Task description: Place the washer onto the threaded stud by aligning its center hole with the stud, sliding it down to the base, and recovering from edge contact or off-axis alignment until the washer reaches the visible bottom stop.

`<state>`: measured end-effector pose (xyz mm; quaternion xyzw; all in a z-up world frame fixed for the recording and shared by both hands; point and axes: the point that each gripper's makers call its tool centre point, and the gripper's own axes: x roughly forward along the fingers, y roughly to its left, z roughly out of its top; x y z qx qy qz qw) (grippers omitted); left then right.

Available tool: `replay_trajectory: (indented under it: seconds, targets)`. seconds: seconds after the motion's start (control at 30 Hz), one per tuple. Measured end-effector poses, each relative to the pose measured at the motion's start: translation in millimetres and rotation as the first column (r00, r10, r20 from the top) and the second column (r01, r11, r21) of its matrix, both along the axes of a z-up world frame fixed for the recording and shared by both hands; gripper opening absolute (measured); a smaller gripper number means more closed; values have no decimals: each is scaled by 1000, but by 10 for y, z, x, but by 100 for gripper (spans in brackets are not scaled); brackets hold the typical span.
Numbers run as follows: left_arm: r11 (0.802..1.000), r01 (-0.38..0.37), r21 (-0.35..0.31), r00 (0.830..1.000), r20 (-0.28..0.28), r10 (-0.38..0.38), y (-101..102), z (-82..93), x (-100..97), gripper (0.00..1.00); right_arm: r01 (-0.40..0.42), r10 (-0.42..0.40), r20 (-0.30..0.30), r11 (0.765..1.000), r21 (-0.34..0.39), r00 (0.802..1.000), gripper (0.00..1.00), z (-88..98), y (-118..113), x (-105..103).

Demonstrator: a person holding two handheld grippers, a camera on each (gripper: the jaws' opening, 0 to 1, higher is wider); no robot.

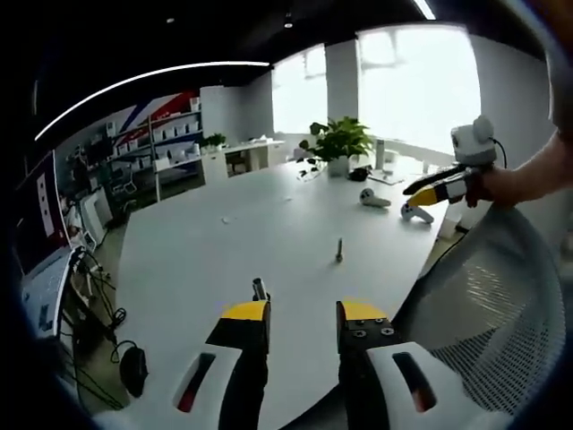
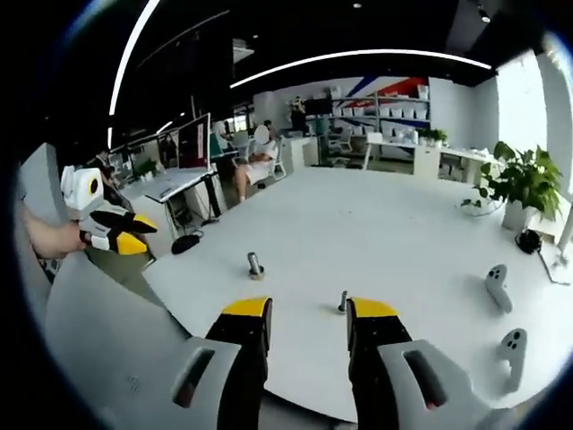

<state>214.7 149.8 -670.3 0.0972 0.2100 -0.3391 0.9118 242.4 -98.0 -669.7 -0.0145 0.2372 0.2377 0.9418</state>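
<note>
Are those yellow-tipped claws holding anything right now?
No. The left gripper and right gripper are both open with nothing between their fingers; the stud stands untouched on the table.

Open-plan office. A large white bench [image 2: 376,224] of meeting-table kind takes the middle of both views. At upper left of the left gripper view stand white shelving units [image 1: 170,134] stocked with small boxes, under a red and blue wall stripe. Bright windows [image 1: 412,81] at upper right, potted plant [image 1: 338,143] before them. A mesh office chair [image 1: 488,305] sits at lower right. In the right gripper view, desks with monitors [image 2: 192,143] at left and a seated person [image 2: 255,161] behind; curved ceiling light strips [image 2: 358,55] overhead.
</note>
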Motion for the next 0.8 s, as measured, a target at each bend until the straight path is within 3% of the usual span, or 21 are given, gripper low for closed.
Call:
replay_trajectory:
  seconds: [0.13, 0.2, 0.33, 0.53, 0.63, 0.8]
  targets:
    - [1000, -21, -18, 1000, 0, 21, 27, 9, 21, 27, 22, -22, 22, 1000, 1, 1000, 36, 25, -56, 25]
    - [1000, -11, -17, 1000, -27, 11, -5, -37, 13, 27, 2, -1, 17, 1000, -27, 1000, 36, -14, -33, 14]
    - [1000, -8, -17, 1000, -7, 8, -11, -6, 10, 27, 7, -5, 34, 999, -47, 999, 37, -1, -57, 20]
    - [997, -25, -68, 1000, -10, 24, -9, 45, 35, 29, 15, -14, 26, 999, -47, 1000, 36, -28, -110, 41]
    - [999, -18, -41, 1000, -18, 17, -14, 2, 28, 29, 13, -12, 20, 999, -43, 1000, 36, -39, -118, 63]
    - [998, -28, -55, 1000, -11, 28, 11, 27, 31, 29, 22, -22, -6, 999, -38, 1000, 36, -120, -184, 64]
